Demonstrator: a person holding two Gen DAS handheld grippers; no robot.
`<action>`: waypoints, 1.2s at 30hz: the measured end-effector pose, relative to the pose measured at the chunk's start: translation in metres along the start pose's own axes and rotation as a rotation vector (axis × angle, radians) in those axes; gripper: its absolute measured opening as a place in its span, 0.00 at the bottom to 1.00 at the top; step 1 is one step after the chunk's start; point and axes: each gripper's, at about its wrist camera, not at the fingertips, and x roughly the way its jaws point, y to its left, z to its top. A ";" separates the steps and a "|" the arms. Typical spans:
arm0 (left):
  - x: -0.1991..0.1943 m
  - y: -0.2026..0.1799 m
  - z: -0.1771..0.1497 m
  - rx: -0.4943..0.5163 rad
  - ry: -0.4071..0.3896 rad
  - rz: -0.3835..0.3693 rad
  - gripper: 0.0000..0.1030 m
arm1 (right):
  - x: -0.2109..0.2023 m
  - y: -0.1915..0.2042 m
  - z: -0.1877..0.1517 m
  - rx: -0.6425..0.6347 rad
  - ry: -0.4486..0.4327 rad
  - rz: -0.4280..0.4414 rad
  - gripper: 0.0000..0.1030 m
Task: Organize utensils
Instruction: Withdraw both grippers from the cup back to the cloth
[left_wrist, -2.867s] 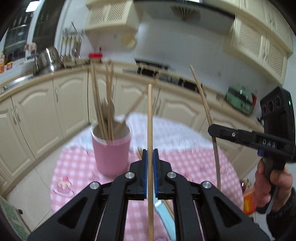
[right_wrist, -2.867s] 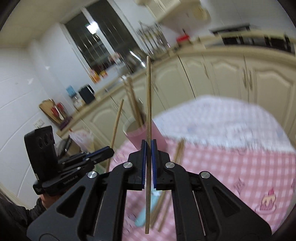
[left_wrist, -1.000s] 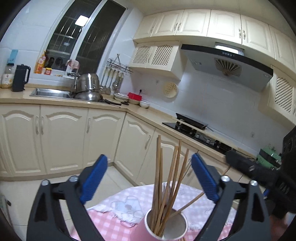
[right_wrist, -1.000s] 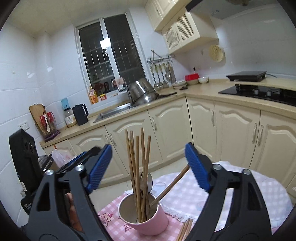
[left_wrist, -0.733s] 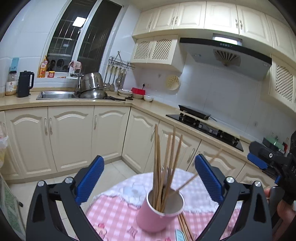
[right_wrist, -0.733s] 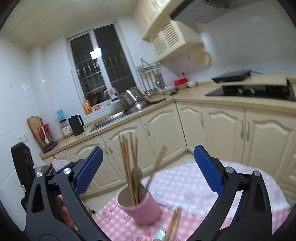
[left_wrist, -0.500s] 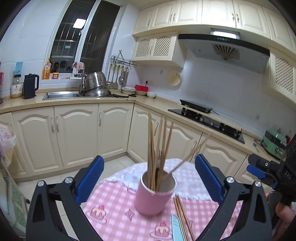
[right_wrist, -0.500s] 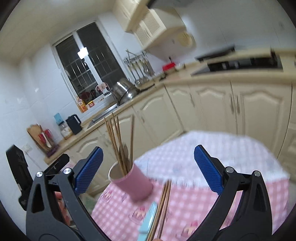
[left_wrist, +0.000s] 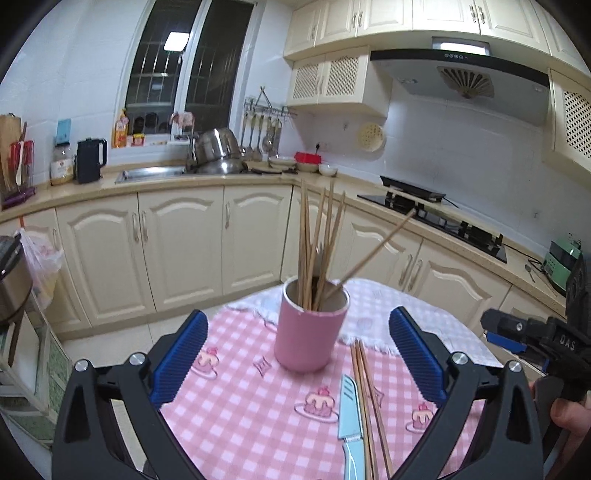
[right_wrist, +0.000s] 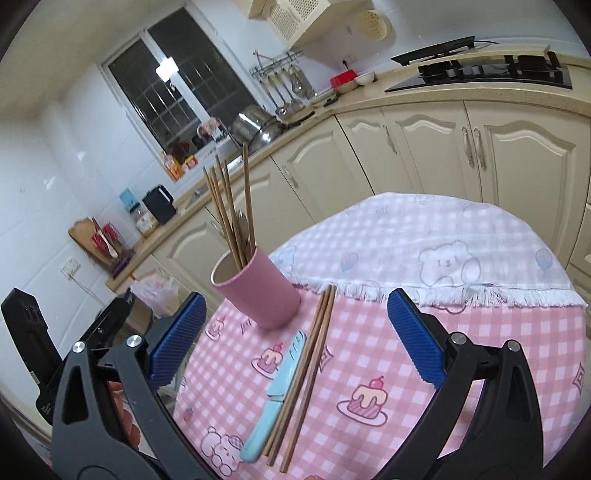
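In a cream-cabinet kitchen, a round worktop under a pink checked cloth carries a pink cup in which several chopsticks already stand upright, one leaning out to the side. The task is judged partly done: a few loose chopsticks and a pale blue knife lie flat just beside the cup, touching one another, not yet put away. The left tool and right tool are both held empty with jaws wide apart, angled down toward the worktop, the cup framed between the left jaws and the loose pieces between the right.
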 end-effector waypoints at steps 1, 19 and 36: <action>0.001 0.002 -0.002 0.002 0.011 -0.005 0.94 | -0.001 0.002 -0.002 -0.001 0.001 -0.009 0.94; 0.080 0.007 -0.051 0.125 0.391 -0.141 0.94 | 0.067 0.008 -0.047 -0.073 0.356 -0.387 0.94; 0.134 -0.031 -0.094 0.215 0.613 -0.123 0.94 | 0.071 -0.021 -0.058 -0.073 0.451 -0.356 0.94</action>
